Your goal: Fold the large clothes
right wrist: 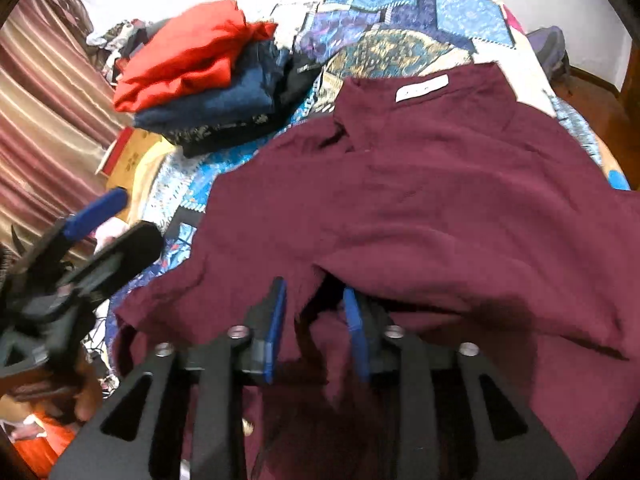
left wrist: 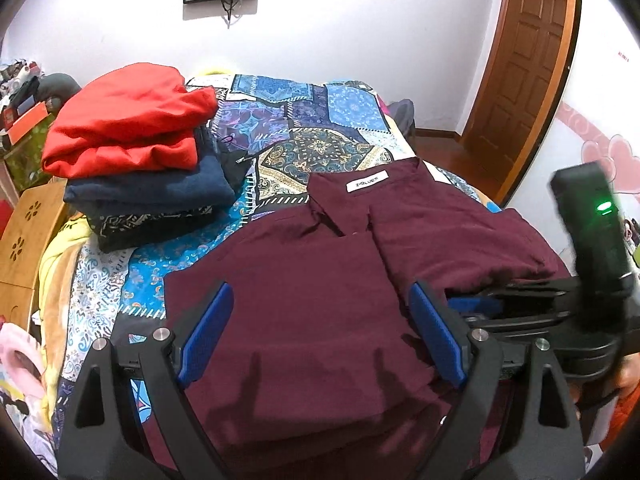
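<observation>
Left gripper (left wrist: 320, 332) sits wide open in its own view, blue pads (left wrist: 206, 334) well apart, hovering over the near half of the maroon shirt (left wrist: 312, 280) and gripping nothing. That shirt lies on the patchwork quilt (left wrist: 320, 120), collar label (left wrist: 367, 181) away from the camera, right side already folded in. A folded stack with a red garment (left wrist: 128, 124) on top sits to the left, near but apart.

Over in the right wrist view, the right gripper (right wrist: 314, 320) has its jaws narrow, and a ridge of the maroon shirt (right wrist: 440, 200) seems to run between them; honestly can't tell if it's truly pinched.

My guess for doing this fold nicely: grab both layers at the hem, lift both corners evenly, and lay it toward the collar without dragging the folded side loose.
</observation>
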{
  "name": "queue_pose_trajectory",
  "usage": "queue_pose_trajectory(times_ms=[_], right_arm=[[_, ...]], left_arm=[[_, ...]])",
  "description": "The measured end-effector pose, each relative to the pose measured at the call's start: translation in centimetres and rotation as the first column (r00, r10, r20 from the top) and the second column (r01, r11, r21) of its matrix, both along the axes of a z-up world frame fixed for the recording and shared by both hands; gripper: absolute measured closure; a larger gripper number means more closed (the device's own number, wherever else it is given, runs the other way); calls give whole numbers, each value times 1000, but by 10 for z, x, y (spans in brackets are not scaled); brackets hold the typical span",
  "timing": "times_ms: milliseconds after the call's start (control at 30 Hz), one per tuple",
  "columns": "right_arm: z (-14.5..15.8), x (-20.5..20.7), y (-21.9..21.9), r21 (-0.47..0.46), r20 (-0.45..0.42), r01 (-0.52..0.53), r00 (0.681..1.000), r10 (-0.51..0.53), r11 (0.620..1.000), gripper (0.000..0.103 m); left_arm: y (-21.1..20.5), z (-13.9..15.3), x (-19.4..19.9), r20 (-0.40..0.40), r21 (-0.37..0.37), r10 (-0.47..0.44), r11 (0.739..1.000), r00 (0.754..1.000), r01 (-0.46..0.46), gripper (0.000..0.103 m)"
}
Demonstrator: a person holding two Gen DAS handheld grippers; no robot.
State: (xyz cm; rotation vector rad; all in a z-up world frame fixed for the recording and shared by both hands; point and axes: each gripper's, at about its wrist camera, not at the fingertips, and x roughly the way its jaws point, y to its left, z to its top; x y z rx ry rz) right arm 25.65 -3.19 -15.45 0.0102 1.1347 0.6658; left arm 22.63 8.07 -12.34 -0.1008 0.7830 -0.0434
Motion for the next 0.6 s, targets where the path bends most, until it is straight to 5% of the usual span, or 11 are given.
queue_pose_trajectory(times_ms=[67,300,600], right_arm=[[11,-5,-12,-4,50,25,998,-25,1000,59],[41,-13,-79,46,159,166,972,-172,985,59],[50,-13,-178,55,218,424,878,-426,904,58]], left_arm=[[-6,3,2,4,9,-10,1000,1000,10,14],[-46,17,15,26,81,-90,993,996,87,14],[-130,12,47,-20,155,-267,951,964,267,13]])
